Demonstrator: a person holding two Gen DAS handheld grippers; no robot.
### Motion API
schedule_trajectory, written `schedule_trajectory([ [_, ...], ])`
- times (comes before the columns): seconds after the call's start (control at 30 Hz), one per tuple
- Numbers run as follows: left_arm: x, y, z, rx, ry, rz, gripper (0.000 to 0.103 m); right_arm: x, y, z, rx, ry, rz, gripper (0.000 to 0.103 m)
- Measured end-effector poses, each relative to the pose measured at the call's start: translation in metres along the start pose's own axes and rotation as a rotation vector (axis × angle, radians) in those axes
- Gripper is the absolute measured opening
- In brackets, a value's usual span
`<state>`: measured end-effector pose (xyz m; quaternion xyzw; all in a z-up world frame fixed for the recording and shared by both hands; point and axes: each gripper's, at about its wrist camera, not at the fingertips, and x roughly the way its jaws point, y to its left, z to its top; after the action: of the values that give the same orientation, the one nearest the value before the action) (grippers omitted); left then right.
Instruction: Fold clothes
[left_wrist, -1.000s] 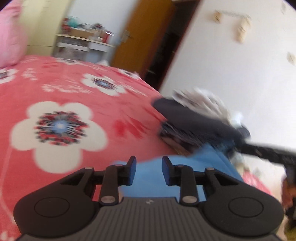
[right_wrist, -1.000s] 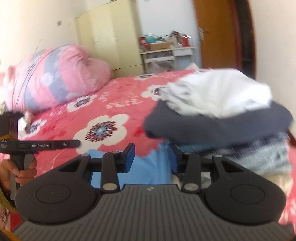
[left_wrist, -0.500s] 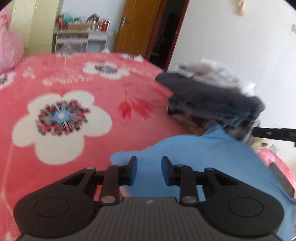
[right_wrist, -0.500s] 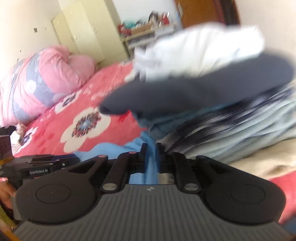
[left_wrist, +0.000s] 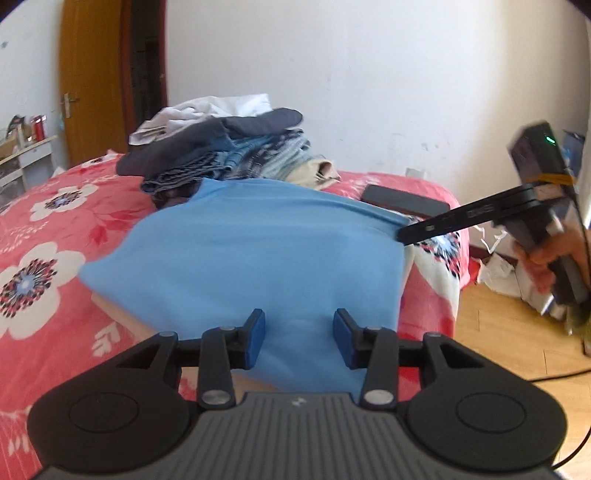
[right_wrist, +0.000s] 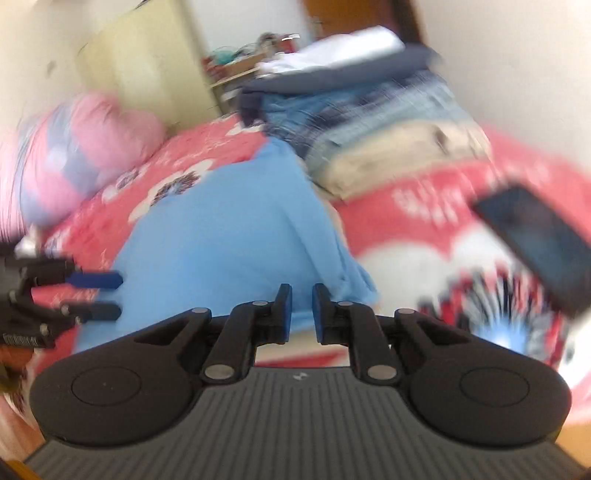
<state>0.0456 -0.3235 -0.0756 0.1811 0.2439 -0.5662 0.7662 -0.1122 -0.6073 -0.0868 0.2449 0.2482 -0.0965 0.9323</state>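
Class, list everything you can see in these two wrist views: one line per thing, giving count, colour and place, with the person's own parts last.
blue garment: one, light blue, spread on the bed, one edge at the right gripper's tip
bedspread: one, red with white flowers, covering the bed
clothes pile: one stack, white, navy, denim and beige, behind the blue garment
phone: one, black, flat on the bedspread beside the pile
pillow: one, pink and lilac, far end of the bed
wardrobe: one, pale yellow, by the wall
door: one, brown, past the bed
left gripper: black, blue pads, jaws apart over the garment
right gripper: black, jaws narrow, have just been closing on the garment's edge
hand: one, on the right gripper's handle
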Motion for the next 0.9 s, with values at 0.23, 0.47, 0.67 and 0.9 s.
schedule_trajectory([
  [0.23, -0.003, -0.005, -0.006, 0.019, 0.008, 0.012, 0.046, -0.008, -0.018, 0.0, 0.086, -0.111, -0.043, 0.017],
  [0.47, -0.03, 0.002, -0.01, -0.083, -0.004, 0.038, 0.046, -0.026, -0.017, -0.015, 0.166, -0.196, -0.222, 0.037],
  [0.67, -0.061, -0.001, -0.02, -0.173, -0.054, 0.058, 0.048, -0.034, 0.024, -0.007, 0.028, -0.204, -0.17, 0.041],
  [0.9, -0.106, -0.003, -0.042, -0.35, -0.118, 0.123, 0.065, -0.017, 0.091, 0.004, -0.022, -0.205, -0.026, 0.057],
])
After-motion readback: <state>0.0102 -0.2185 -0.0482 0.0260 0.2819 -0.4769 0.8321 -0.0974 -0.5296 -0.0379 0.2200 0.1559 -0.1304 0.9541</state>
